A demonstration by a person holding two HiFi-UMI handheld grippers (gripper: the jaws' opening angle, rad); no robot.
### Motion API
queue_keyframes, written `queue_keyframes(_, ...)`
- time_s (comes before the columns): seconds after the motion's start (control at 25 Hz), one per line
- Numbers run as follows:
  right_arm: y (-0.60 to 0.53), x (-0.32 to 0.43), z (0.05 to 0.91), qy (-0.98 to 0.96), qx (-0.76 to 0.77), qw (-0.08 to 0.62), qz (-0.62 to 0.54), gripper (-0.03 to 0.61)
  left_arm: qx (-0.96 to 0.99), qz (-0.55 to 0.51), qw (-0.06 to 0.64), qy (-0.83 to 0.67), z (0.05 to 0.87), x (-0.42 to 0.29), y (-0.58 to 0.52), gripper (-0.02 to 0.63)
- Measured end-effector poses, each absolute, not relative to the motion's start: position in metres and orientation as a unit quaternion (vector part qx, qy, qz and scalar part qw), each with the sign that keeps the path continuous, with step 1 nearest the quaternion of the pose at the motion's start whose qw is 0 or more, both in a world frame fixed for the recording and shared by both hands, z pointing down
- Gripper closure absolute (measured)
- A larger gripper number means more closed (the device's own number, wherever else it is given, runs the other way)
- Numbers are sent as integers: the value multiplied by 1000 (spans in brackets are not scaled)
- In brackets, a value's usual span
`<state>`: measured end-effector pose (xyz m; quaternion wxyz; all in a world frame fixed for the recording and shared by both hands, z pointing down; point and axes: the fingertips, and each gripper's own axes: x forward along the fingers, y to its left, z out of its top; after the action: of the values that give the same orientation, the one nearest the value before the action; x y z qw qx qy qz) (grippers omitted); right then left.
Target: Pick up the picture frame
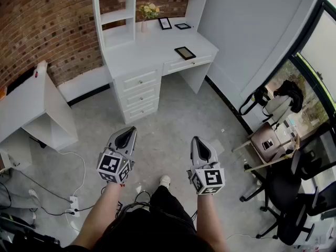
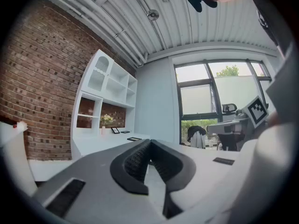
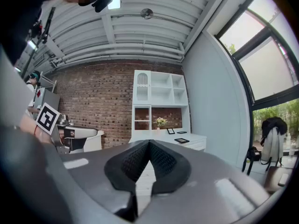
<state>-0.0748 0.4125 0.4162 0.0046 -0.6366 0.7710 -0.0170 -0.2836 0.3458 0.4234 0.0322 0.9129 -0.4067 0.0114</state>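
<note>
A dark-framed picture frame [image 1: 185, 52] lies flat near the front right of the white desk [image 1: 149, 54]. Behind it, a small frame [image 1: 165, 23] stands upright and another [image 1: 182, 26] lies flat beside a vase of flowers [image 1: 149, 10]. My left gripper [image 1: 127, 135] and right gripper [image 1: 199, 145] are held level over the floor, well short of the desk, both shut and empty. The flat frame [image 2: 134, 138] shows far beyond the closed tips of the left gripper [image 2: 149, 143]. It shows again as the frame [image 3: 181, 140] past the right gripper [image 3: 149, 143].
A white side cabinet [image 1: 31, 104] stands at the left, with cables and a power strip [image 1: 73, 203] on the floor by it. Black office chairs [image 1: 283, 193] and a small stool [image 1: 265, 140] crowd the right by the window. Grey floor [image 1: 173, 114] lies between me and the desk drawers [image 1: 139, 93].
</note>
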Motion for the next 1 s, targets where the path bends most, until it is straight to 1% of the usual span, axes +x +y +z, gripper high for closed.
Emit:
queue_keyframes(0.72,289,28,441,783,-620,-7,-48,575,902,14,56,-428,432,-183,219,607)
queue_keyframes(1.0,266,61,446,782,-620,4,-57,575,904,10,46,-425,429,-149,193,607)
